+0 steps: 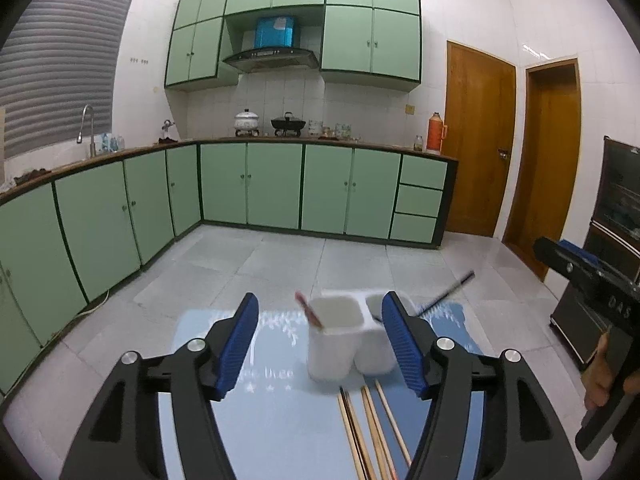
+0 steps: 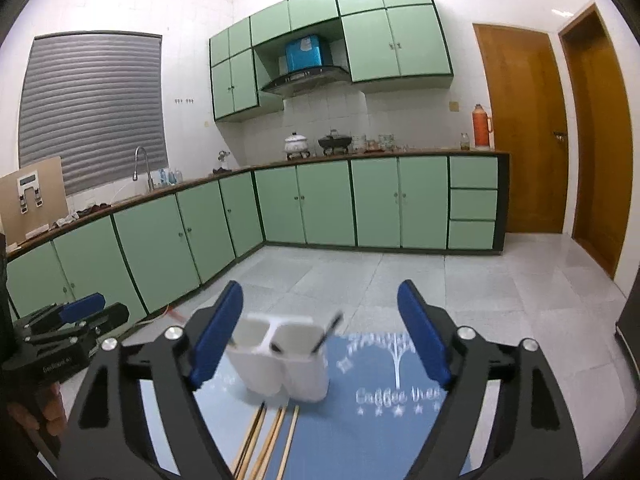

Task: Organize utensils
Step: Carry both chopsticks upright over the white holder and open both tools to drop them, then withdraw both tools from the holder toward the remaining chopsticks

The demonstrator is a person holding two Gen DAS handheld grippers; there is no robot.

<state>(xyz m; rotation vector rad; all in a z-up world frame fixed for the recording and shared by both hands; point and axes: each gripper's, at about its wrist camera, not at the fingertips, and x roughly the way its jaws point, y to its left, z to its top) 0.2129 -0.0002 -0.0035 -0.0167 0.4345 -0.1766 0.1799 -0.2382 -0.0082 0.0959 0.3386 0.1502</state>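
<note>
Left wrist view: left gripper (image 1: 320,344) tilts slightly down, jaws spread wide, empty, before the white two-cup holder (image 1: 348,340) on the blue mat (image 1: 272,408). Right gripper (image 2: 320,340) likewise gapes, empty. Chopsticks (image 1: 372,432) lie nearer.

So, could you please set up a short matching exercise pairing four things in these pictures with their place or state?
Things:
1. Holder
2. Loose chopsticks
3. Flask
4. Left gripper

Place or state:
A. on the counter by the door
B. lying flat on the mat, in front of the holder
C. open, nothing held
D. white, two compartments, a utensil in each

Pairs: 1-D, 2-B, 3-A, 4-C
</note>
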